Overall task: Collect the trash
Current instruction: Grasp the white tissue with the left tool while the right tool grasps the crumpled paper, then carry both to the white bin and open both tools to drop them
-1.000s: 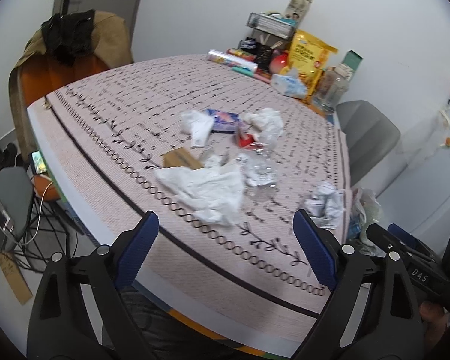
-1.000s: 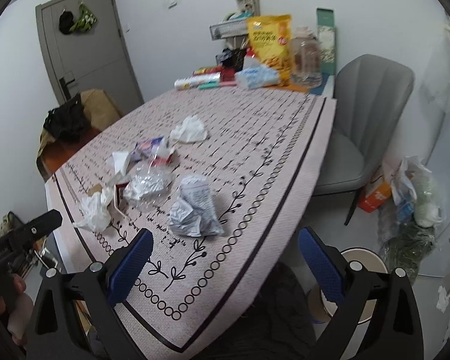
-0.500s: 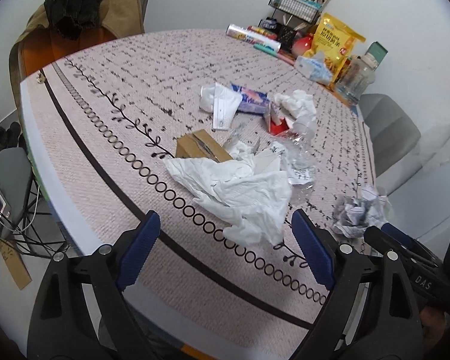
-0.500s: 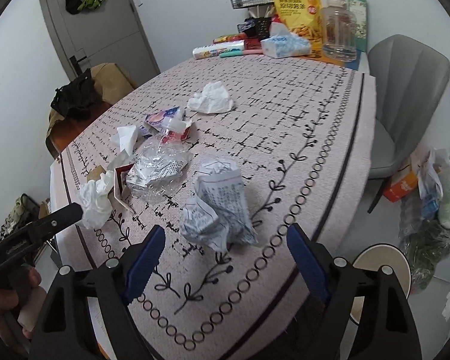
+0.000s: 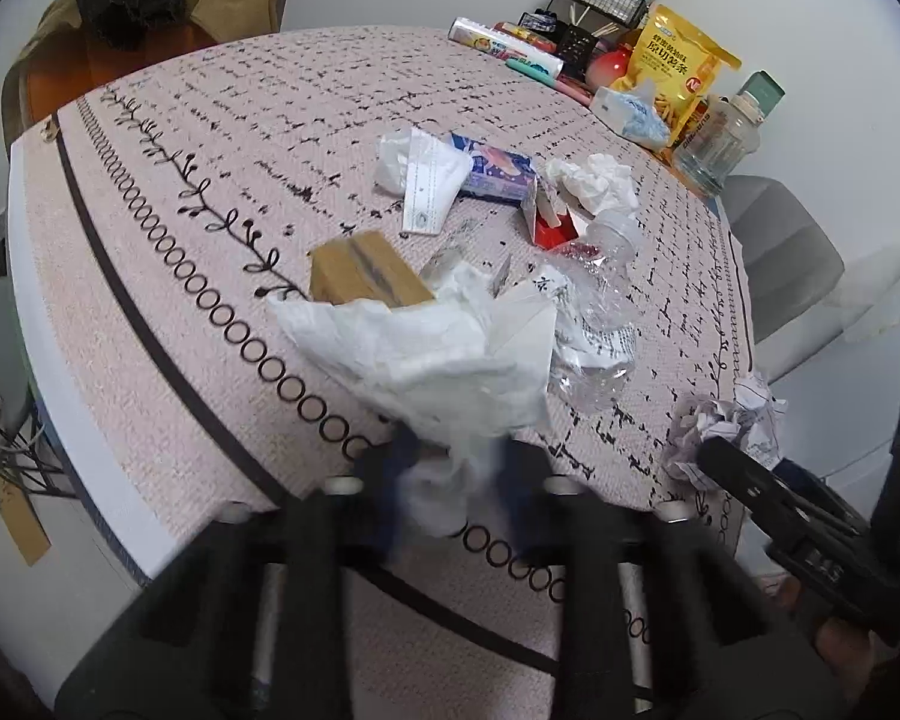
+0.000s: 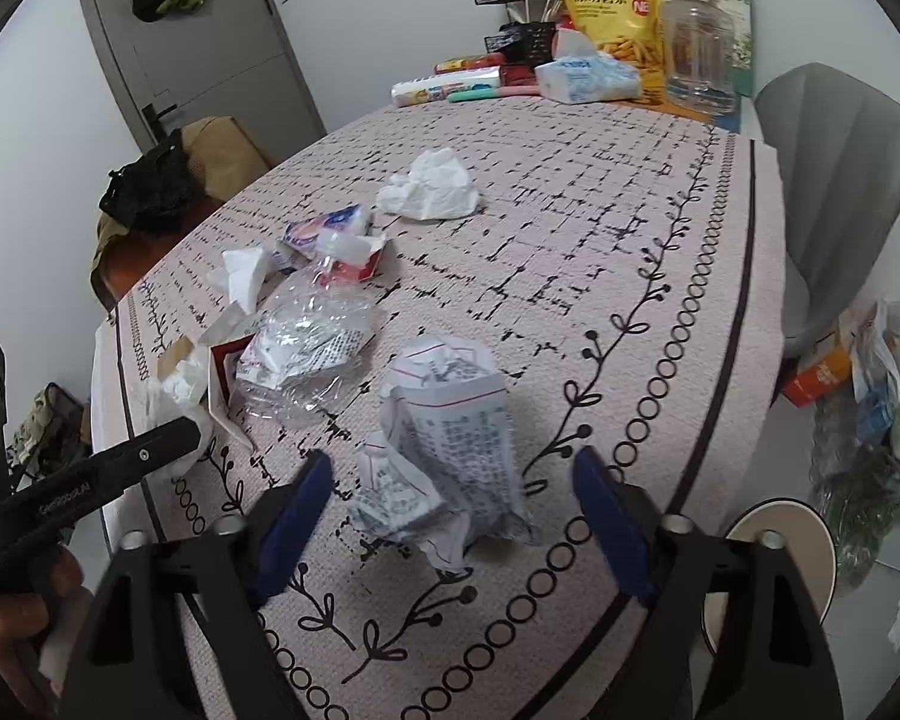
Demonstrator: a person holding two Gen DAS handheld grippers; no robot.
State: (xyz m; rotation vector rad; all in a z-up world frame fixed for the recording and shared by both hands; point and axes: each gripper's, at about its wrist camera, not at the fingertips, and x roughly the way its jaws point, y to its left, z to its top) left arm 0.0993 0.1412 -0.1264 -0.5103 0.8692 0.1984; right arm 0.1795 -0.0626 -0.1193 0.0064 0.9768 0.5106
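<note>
On table (image 5: 168,354), crumpled white tissue (image 5: 444,354), creased, left gripper (image 5: 450,468) pinching it

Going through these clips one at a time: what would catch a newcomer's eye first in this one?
First, the left gripper, whose jaws have just been closing, pinched on the near end of a big crumpled white tissue at the table's near edge. Next, the right gripper, jaws also just closing but not yet touching, straddles a crumpled printed paper. Behind lies a litter heap around a crushed clear plastic bottle on the patterned tablecloth.
</note>
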